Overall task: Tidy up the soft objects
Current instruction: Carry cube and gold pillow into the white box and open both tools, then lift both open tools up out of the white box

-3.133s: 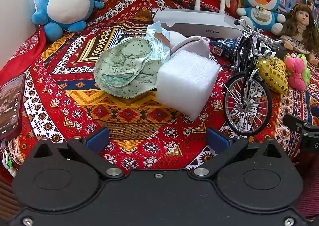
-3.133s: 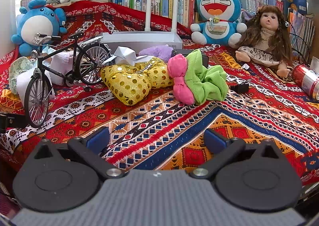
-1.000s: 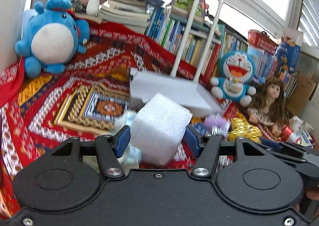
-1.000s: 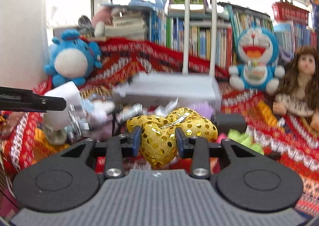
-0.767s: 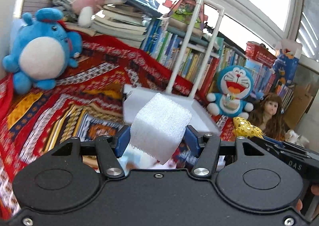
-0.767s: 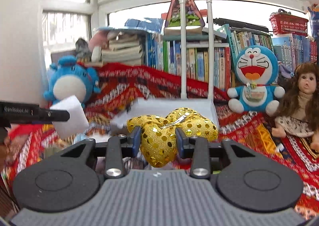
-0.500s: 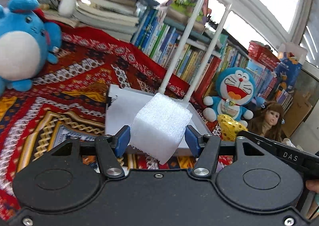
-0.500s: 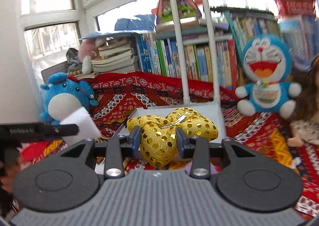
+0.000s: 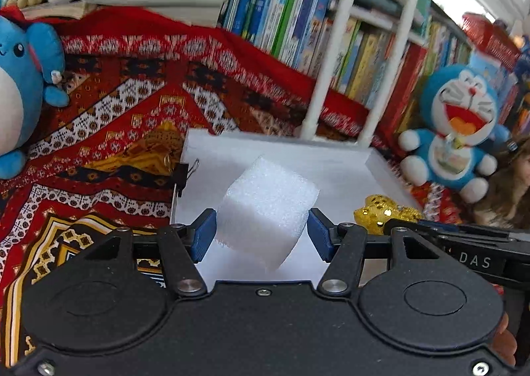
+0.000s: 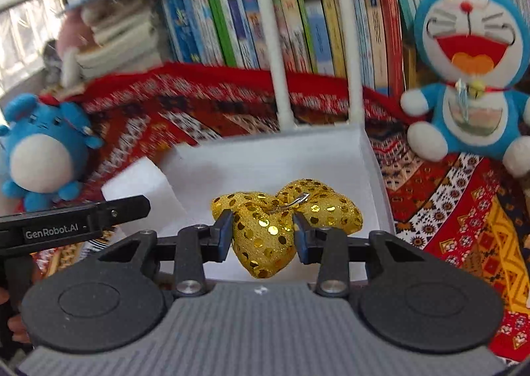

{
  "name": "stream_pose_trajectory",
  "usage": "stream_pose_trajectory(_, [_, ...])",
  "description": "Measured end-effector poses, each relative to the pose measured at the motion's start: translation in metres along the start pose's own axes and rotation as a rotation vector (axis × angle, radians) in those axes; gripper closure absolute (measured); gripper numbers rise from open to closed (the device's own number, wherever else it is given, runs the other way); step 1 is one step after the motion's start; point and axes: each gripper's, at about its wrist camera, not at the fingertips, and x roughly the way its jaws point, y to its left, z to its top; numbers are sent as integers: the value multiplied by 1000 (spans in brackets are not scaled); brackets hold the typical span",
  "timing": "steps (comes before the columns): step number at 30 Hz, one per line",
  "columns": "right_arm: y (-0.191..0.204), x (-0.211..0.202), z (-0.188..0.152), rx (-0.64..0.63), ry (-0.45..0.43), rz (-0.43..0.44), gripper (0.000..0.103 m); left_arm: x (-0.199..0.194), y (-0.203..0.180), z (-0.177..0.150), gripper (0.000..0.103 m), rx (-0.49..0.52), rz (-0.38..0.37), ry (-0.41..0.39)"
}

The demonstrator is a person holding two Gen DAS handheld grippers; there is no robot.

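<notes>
My left gripper (image 9: 261,233) is shut on a white foam cube (image 9: 265,207), which hangs tilted over the near part of a white tray (image 9: 331,160). To its right in the same view are the gold sequined hearts (image 9: 384,213). In the right wrist view my right gripper (image 10: 261,233) is shut on those gold hearts (image 10: 265,237), pinching the lower one, above the white tray (image 10: 265,157). The foam cube (image 10: 142,184) shows at the left behind the left gripper's black finger (image 10: 82,217).
Two white posts (image 9: 331,61) rise from the tray's far edge. A round blue plush (image 9: 20,91) sits at the left, a blue cat plush (image 9: 457,131) and a doll (image 9: 510,190) at the right. Books line the back. A black binder clip (image 9: 185,174) grips the tray's left rim.
Both grippers have carried their loads forward and slightly down: the tray, earlier farther off, now lies right under the cube and the hearts. Both grips are unchanged.
</notes>
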Motion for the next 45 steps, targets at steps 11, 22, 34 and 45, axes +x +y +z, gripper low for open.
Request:
stream_pose_trajectory(11, [-11, 25, -10, 48, 171, -67, 60, 22, 2, -18, 44, 5, 19, 151])
stream_pose_trajectory(22, [-15, 14, -13, 109, 270, -37, 56, 16, 9, -26, 46, -34, 15, 225])
stream_pose_trajectory(34, [-15, -22, -13, 81, 119, 1, 24, -40, 10, -26, 20, -81, -8, 53])
stream_pose_trajectory(45, [-7, -95, -29, 15, -46, 78, 8, -131, 6, -57, 12, -19, -71, -90])
